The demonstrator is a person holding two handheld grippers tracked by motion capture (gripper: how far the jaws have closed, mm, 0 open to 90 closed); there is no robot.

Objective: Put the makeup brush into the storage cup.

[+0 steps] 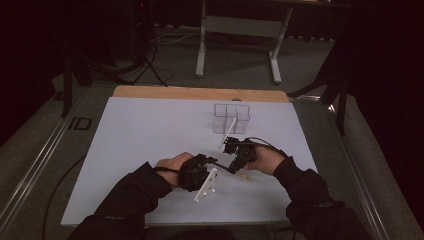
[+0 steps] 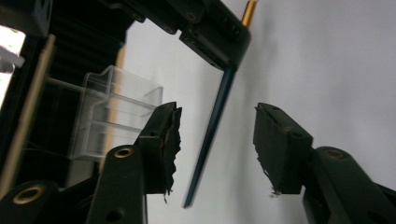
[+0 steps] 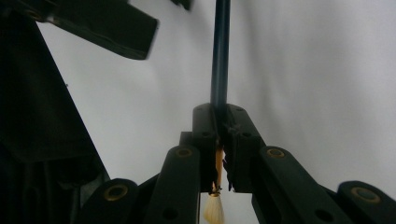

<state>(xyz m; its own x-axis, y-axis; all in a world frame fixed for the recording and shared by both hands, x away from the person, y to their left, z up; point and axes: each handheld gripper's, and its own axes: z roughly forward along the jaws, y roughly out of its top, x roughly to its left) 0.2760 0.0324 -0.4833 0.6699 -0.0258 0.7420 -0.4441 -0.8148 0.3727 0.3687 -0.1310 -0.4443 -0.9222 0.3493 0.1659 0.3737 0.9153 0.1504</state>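
Right gripper point(image 3: 219, 140) clamps brush point(image 3: 220, 56) (left gripper's point(image 2: 217, 140) jaws apart).

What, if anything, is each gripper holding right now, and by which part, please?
The right gripper is shut on a paintbrush, gripping its gold ferrule near the bristles. The left gripper holds nothing: the brush's dark handle lies between its open jaws, untouched.

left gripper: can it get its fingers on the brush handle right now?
Probably yes. The dark brush handle stands between the left gripper's open fingers, untouched, with nothing between them. The right gripper holds the brush near its bristles.
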